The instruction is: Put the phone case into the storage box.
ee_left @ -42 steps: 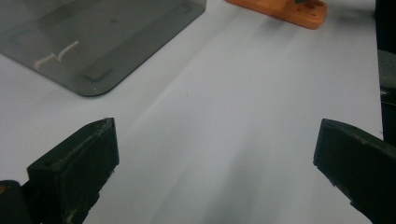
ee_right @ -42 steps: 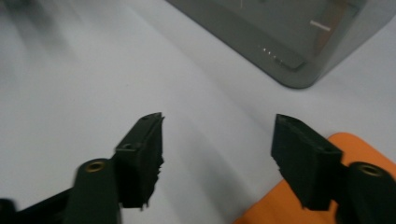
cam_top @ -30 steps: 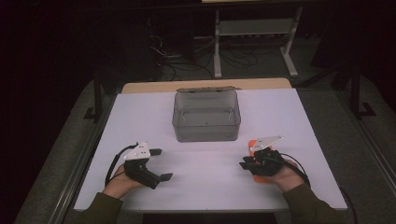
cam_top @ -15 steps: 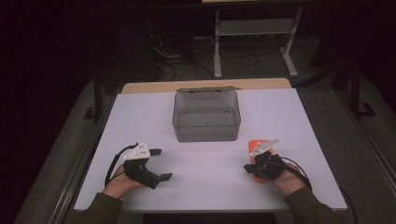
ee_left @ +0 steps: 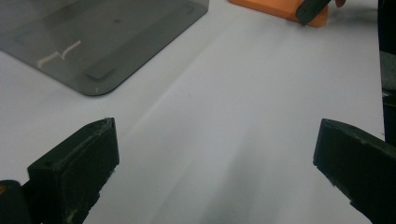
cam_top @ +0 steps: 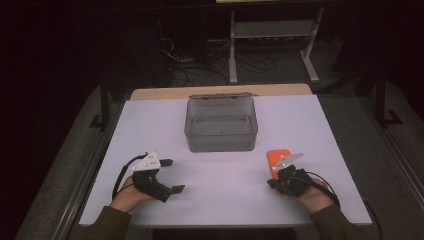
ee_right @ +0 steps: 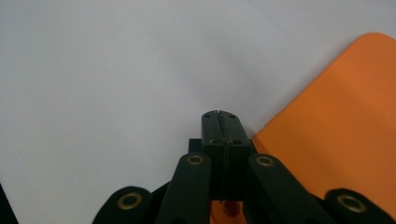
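Note:
A flat orange piece (cam_top: 276, 156) with rounded corners lies on the white table (cam_top: 225, 175) at the front right. My right gripper (cam_top: 274, 183) rests low over its near end, jaws pressed together with nothing visible between them. In the right gripper view the shut tips (ee_right: 219, 117) point at bare table just left of the orange piece (ee_right: 345, 130). My left gripper (cam_top: 171, 176) sits at the front left, wide open and empty (ee_left: 215, 154). The orange piece (ee_left: 275, 7) also shows in the left gripper view, far ahead.
A clear grey plastic box (cam_top: 221, 122) without a lid stands open at the table's middle back; its corner (ee_left: 93, 37) shows in the left gripper view. A metal shelf frame (cam_top: 272, 35) and cables stand on the dark floor behind.
My right gripper has sunk a little toward the table's front edge, so more of the orange piece shows beyond it. The left gripper has kept still.

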Demonstrator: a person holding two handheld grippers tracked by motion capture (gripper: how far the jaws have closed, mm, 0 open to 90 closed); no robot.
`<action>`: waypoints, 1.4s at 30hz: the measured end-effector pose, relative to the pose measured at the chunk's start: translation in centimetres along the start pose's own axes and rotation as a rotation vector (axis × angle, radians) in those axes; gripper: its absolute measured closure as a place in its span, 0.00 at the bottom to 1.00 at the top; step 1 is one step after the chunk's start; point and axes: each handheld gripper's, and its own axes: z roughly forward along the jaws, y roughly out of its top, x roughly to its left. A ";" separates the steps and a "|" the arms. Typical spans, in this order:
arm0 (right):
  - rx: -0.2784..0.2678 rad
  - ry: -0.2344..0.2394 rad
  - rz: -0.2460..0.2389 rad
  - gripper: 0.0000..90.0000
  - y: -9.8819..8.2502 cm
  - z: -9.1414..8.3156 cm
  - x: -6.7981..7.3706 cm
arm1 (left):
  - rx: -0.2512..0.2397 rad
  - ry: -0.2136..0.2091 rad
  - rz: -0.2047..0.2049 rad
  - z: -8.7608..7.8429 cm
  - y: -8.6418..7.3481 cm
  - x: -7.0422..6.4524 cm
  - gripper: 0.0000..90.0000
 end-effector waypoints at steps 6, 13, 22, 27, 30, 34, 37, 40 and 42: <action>0.001 -0.024 0.026 0.99 -0.9 -0.7 -1.0 | 0.002 0.000 0.001 0.0 0.0 0.0 0.00; -0.001 -0.071 0.074 0.99 -2.0 -1.5 -2.6 | 0.002 -0.001 0.000 0.0 0.0 0.0 0.00; -0.010 -0.118 0.119 0.99 -3.3 -2.5 -4.5 | 0.003 -0.001 0.001 0.0 0.0 0.0 0.00; -0.066 -0.094 0.123 0.96 -2.8 -2.9 -4.2 | 0.002 -0.001 0.001 0.0 0.0 0.0 0.00; -0.112 -0.073 0.122 0.93 -2.2 -3.1 -3.9 | 0.001 0.000 0.002 -0.1 0.0 -0.1 0.00; -0.168 -0.036 0.113 0.83 -1.1 -2.8 -3.4 | -0.001 0.002 0.002 -0.1 0.0 -0.1 0.00; -0.203 -0.020 0.113 0.73 -0.3 -2.3 -3.0 | -0.005 0.003 -0.002 -0.2 0.0 -0.1 0.00; -0.241 -0.019 0.117 0.60 0.3 -1.9 -2.5 | -0.007 0.006 -0.003 -0.3 0.0 -0.1 0.00; -0.267 -0.020 0.108 0.52 0.7 -1.6 -2.2 | -0.006 0.007 -0.003 -0.3 0.0 -0.1 0.00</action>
